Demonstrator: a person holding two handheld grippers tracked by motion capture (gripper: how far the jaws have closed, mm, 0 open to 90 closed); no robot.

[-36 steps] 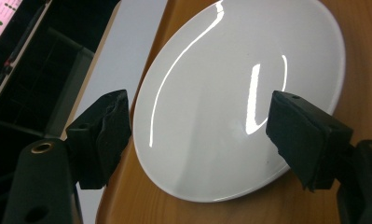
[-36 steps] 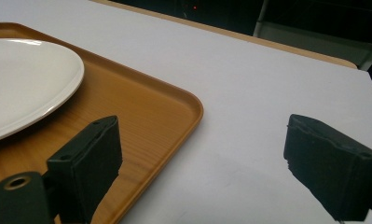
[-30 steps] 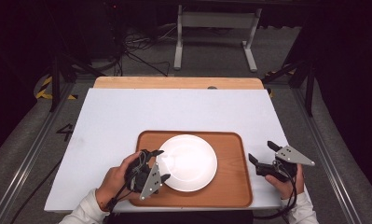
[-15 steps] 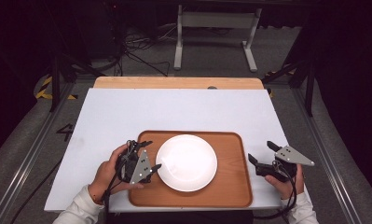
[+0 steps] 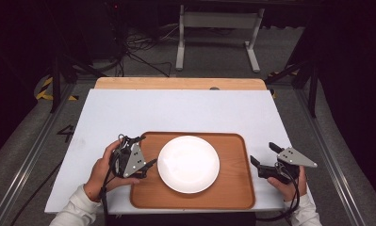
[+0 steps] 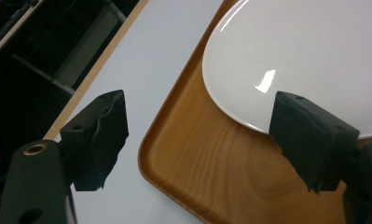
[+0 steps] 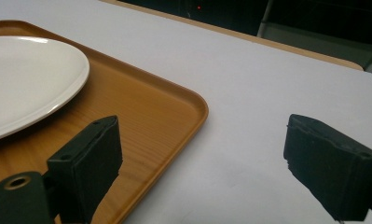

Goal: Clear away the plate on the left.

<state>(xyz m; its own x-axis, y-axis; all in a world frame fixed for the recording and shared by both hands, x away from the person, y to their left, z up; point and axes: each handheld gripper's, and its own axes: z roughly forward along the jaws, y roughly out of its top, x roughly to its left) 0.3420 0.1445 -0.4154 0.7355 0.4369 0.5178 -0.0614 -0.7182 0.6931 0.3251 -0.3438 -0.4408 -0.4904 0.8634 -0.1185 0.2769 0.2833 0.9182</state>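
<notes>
Left gripper (image 5: 143, 153) is sitting over the left edge of the wooden tray (image 5: 232, 188), jaws spread wide, nothing between the pads. In the left gripper view one jaw is hanging over the white tabletop (image 6: 174, 42), the other over the near rim of the white plate (image 6: 305, 51); whether that pad is grazing the rim is hard to call from this angle, looks like a small gap.

Right gripper (image 5: 265, 160) is hovering just off the tray's right edge, jaws also spread wide and gripping nothing. In the right gripper view one jaw is hanging over the tray's corner (image 7: 174, 121), the other over bare tabletop (image 7: 267, 93).

Plate (image 5: 188, 164) is lying flat in the middle of the tray, empty, slightly closer to the left gripper. Tray is sitting at the near edge of the table, long side toward the person.

Surface: white sheet (image 5: 176, 113) covering a wooden table, a strip of bare wood (image 5: 176, 83) showing along the far edge.

Room: dark, grey floor, cables (image 5: 134, 52) trailing behind the table, a white metal stand (image 5: 218, 28) further back. Both sleeves are white.
</notes>
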